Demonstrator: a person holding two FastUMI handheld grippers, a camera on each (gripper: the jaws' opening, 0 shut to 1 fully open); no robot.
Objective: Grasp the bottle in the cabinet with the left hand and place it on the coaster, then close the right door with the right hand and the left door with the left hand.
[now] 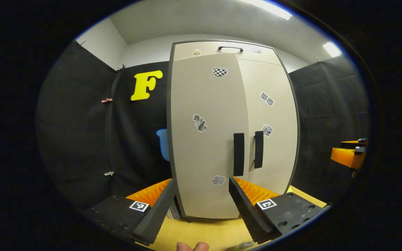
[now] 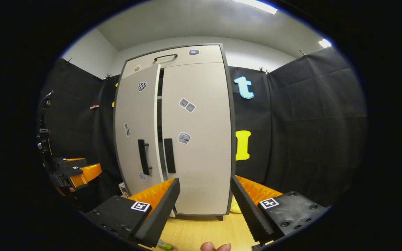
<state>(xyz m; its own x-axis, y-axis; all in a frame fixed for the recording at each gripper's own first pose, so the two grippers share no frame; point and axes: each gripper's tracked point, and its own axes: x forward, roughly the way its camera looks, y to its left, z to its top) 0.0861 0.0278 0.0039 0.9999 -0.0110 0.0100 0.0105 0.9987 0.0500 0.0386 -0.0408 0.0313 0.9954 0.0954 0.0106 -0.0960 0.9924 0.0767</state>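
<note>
The cabinet (image 2: 173,132) stood upright at the far side of the desk (image 2: 201,230), tall and narrow, with a drawer front and handle across its top. The right door (image 2: 197,139) lay flush with the frame and looked closed. The left door (image 2: 136,129) stood slightly ajar: in the right gripper view a dark vertical gap ran between its inner edge and the right door, and that edge sat a little nearer than the right door's face. In the left gripper view the left door (image 1: 204,136) faced the camera almost squarely, its tall handle (image 1: 238,154) just beside the right door's handle (image 1: 259,149).

The left tool (image 1: 202,205) hung near the bottom of the left door, fingers spread wide with nothing between them, the door panel straight ahead. The door's long axis ran vertically, and its free edge lay to the right of the tool's centre line. So a push forward by the left tool seemed to be what remained, and the left was plainly the nearer one for it.

The right tool (image 2: 204,205) was also spread and empty, in front of the right door's lower part.

A greenish thing at the near edge of the desk (image 1: 239,246) was probably the bottle, but too little showed to tell; the coaster could not be made out.
</note>
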